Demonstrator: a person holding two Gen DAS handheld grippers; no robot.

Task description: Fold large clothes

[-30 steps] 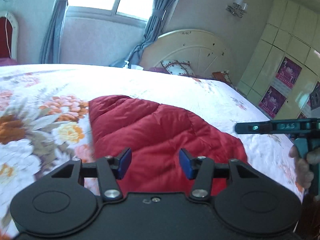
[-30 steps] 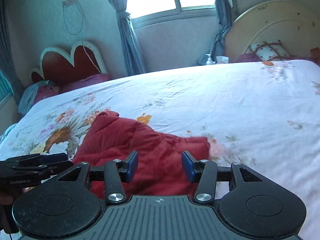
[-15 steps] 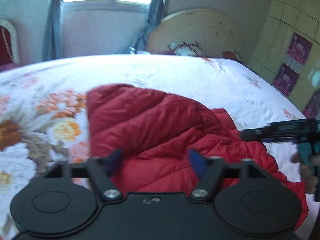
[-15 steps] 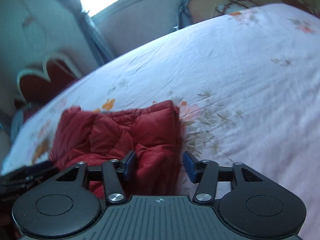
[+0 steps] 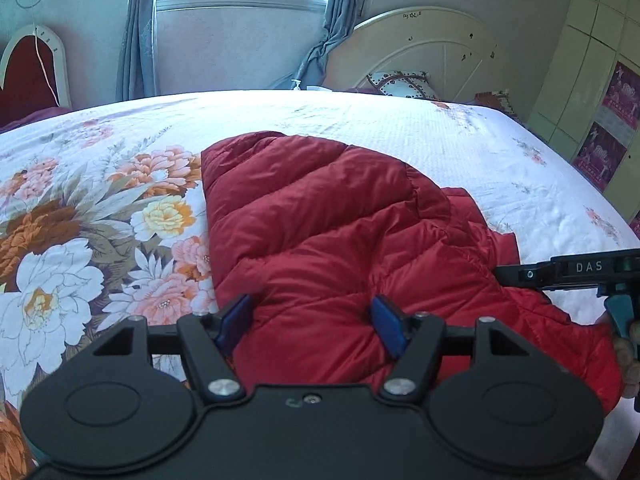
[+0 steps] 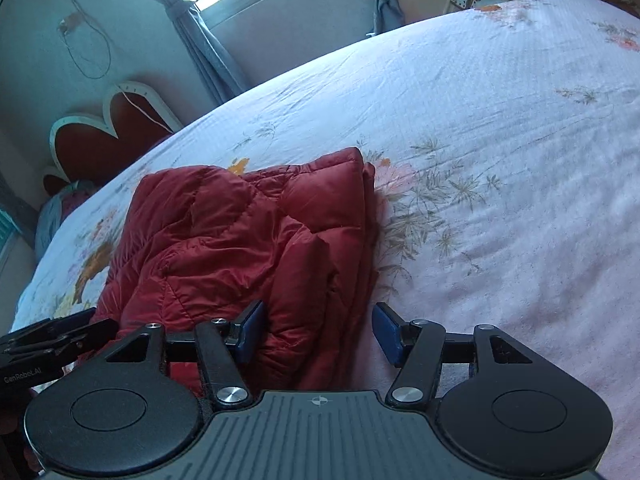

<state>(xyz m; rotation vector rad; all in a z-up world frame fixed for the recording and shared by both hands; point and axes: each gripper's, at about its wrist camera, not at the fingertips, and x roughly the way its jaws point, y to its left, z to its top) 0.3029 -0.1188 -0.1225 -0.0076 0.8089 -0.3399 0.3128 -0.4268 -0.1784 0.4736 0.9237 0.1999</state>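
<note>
A red quilted jacket lies in a bundle near the front edge of a bed covered by a floral sheet, doubled over itself so that stacked edges run down its right side. The left gripper hovers low over the near hem, jaws wide and holding nothing. The right gripper is also spread wide and empty, straddling the jacket's layered right edge, apparently lined up to pinch it. Each tool flanks the bundle on one side, likely so both ends can be lifted together for the next fold.
</note>
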